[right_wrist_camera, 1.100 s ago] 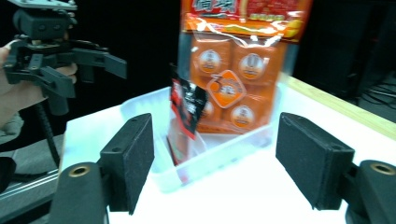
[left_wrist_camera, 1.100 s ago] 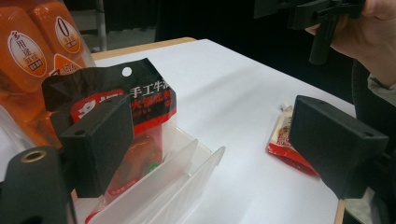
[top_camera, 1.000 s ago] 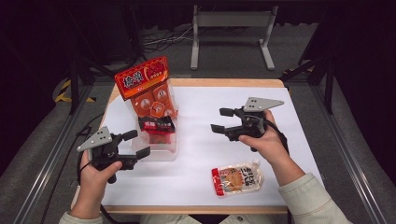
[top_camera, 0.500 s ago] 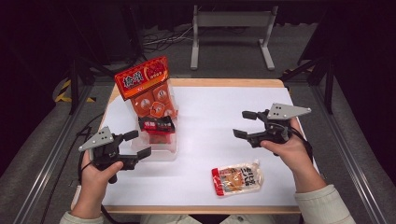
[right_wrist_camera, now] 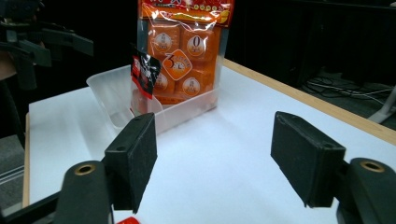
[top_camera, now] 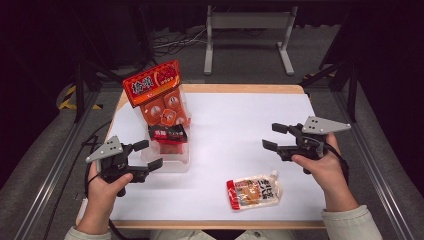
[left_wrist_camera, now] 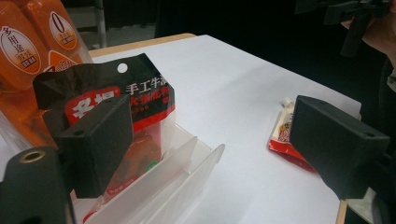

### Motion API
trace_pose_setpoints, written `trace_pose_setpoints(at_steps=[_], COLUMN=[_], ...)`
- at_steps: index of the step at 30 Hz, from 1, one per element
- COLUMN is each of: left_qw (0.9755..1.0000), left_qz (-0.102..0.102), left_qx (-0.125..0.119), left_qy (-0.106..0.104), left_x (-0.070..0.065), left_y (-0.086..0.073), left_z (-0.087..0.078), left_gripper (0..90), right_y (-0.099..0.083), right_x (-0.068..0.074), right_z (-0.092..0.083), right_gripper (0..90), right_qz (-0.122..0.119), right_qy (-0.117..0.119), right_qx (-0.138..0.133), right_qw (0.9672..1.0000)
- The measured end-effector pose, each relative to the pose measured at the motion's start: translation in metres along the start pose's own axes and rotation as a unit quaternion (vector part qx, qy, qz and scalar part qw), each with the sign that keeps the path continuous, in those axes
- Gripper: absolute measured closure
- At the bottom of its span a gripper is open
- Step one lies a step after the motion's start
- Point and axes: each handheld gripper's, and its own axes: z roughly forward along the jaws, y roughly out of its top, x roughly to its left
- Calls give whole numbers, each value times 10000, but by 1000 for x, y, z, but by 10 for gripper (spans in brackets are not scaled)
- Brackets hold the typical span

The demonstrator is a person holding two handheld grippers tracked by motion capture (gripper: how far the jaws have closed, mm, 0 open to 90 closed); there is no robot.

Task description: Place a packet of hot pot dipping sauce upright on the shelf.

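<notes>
In the left gripper view the orange pack runs off the top and left edges, and the left tool has one jaw hiding the lower part of the black-and-red packet. The far jaw covers most of the flat snack pouch — its print cannot be read. In the right gripper view the orange pack's header is cut at the top, and a red scrap at the bottom edge is too little to name.
</notes>
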Motion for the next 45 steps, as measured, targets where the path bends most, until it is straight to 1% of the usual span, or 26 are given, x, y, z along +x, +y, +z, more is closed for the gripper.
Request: trace_pose_setpoints(at_steps=[2, 3, 7, 8, 9, 11, 12, 14, 17, 19, 20, 21, 22, 25, 26, 27, 28, 29, 30, 31, 33, 34, 35, 39, 42, 45], left_qw=[10000, 10000, 10000, 10000, 10000, 10000, 10000, 10000, 10000, 10000, 10000, 10000, 10000, 9999, 9999, 9999, 9999, 10000, 10000, 9999, 9999, 9999, 9999, 9999, 9999, 9999], left_qz=[12, 30, 46, 46, 70, 75, 59, 63, 55, 47, 47, 43, 42, 83, 83, 71, 84, 43, 43, 41, 41, 41, 45, 50, 57, 52], left_qx=[2, 2, 33, 33, 42, 56, 66, 61, 70, 73, 73, 64, 67, 84, 84, 82, 84, 75, 75, 84, 92, 88, 96, 96, 99, 94], left_qy=[-5, -13, -11, -11, -13, -27, -29, -18, -27, -33, -33, -34, -35, -31, -31, -39, -32, -41, -41, -42, -52, -55, -53, -39, -24, -34], left_x=[0, 0, 0, 0, 0, -1, -1, -1, 0, -1, -1, -1, -1, -1, -1, -1, -1, -1, -1, -1, -1, -1, -1, 0, 0, -1], left_y=[0, 0, 0, 0, 0, -1, -1, -1, -1, -1, -1, -1, -1, -1, -1, -1, -1, -1, -1, -1, -1, -1, -1, -2, -2, -2], left_z=[0, 0, 2, 2, 2, 3, 3, 3, 3, 3, 3, 3, 3, 4, 4, 4, 4, 4, 4, 5, 5, 5, 5, 4, 4, 5], left_gripper=[145, 144, 144, 144, 144, 144, 144, 144, 144, 144, 144, 144, 144, 144, 144, 144, 144, 144, 144, 144, 144, 144, 144, 144, 144, 144], right_y=[-3, -6, -16, -16, -22, -26, -28, -33, -41, -47, -47, -50, -58, -69, -69, -76, -79, -82, -82, -85, -91, -93, -93, -100, -104, -110], right_x=[1, 1, 1, 1, 2, 4, 5, 6, 8, 8, 8, 8, 7, 6, 6, 6, 6, 6, 6, 6, 6, 6, 6, 5, 5, 5], right_z=[-3, -5, -7, -7, -8, -10, -11, -12, -12, -11, -11, -11, -11, -10, -10, -8, -7, -7, -7, -5, -2, 0, 0, 3, 4, 5], right_gripper=[337, 353, 358, 358, 355, 352, 352, 347, 345, 330, 330, 323, 318, 302, 302, 298, 298, 297, 297, 295, 279, 277, 277, 262, 252, 240], right_qz=[-16, 60, 86, 86, 73, 43, 109, 89, 172, 197, 197, 243, 314, 422, 422, 460, 512, 586, 586, 639, 622, 621, 621, 553, 596, 634], right_qy=[-40, -20, -22, -22, -22, -35, -7, 32, 125, 122, 122, 117, 85, 34, 34, 5, -14, -35, -35, -44, -128, -126, -126, -176, -163, -146], right_qx=[34, 37, 70, 70, 117, 156, 234, 326, 468, 556, 556, 597, 727, 900, 900, 1042, 1099, 1161, 1161, 1210, 1364, 1430, 1430, 1633, 1711, 1847], right_qw=[10000, 10000, 9999, 9999, 9999, 9999, 9997, 9994, 9987, 9982, 9982, 9979, 9968, 9950, 9950, 9935, 9926, 9915, 9915, 9906, 9886, 9877, 9877, 9849, 9833, 9806])
